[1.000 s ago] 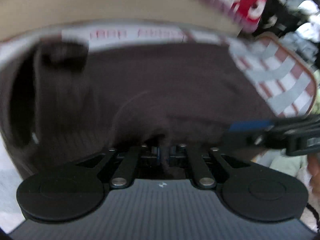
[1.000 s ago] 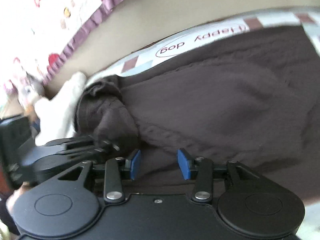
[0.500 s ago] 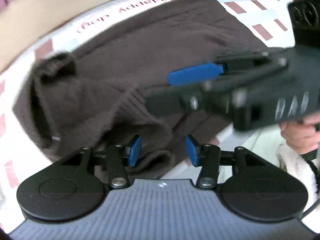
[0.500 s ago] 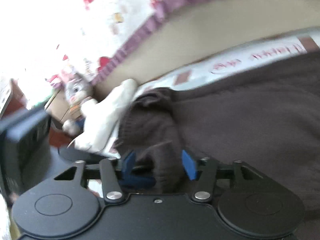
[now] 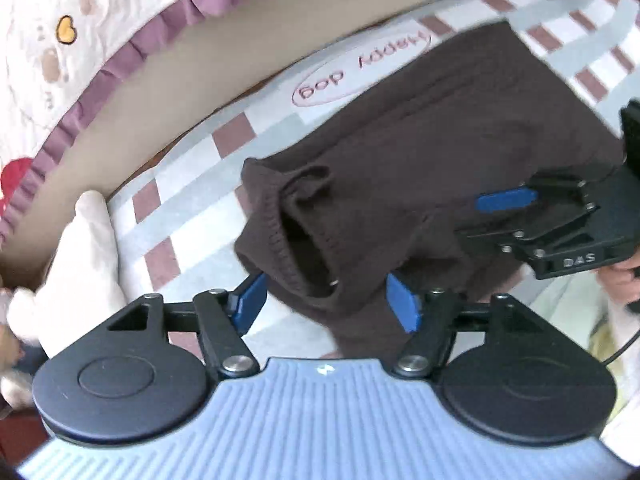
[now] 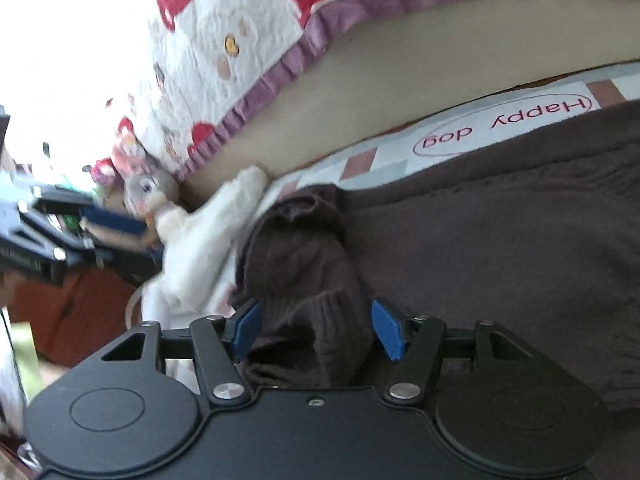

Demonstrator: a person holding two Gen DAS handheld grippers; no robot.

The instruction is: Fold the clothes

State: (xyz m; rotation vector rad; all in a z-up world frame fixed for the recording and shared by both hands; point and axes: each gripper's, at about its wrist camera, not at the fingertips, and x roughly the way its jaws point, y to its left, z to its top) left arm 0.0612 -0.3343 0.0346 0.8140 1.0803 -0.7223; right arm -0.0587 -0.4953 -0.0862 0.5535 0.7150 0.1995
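Note:
A dark brown knitted sweater [image 5: 420, 128] lies spread on a checked mat [image 5: 192, 184], one sleeve folded in with its ribbed cuff opening facing me. My left gripper [image 5: 326, 304] is open just short of the sweater's near edge, its blue pads apart on either side of the fabric without pinching it. My right gripper [image 5: 488, 218] reaches in from the right over the sweater. In the right wrist view the right gripper [image 6: 316, 330] is open, with the ribbed sleeve cuff [image 6: 312, 320] bunched between its blue pads. The left gripper [image 6: 108, 236] shows blurred at the left.
The mat bears a "Happy dog" label [image 6: 500, 124]. Behind it rises a beige bed side [image 5: 240, 52] under a frilled quilt [image 5: 60, 40] with red and white patches. A white plush toy [image 5: 84, 264] lies off the mat's left edge. A person's hand [image 5: 620, 280] holds the right gripper.
My left gripper, shut on the sweater a second ago, has let go, opened wide and drawn back. The right gripper stayed open and shifted left to the sleeve cuff.

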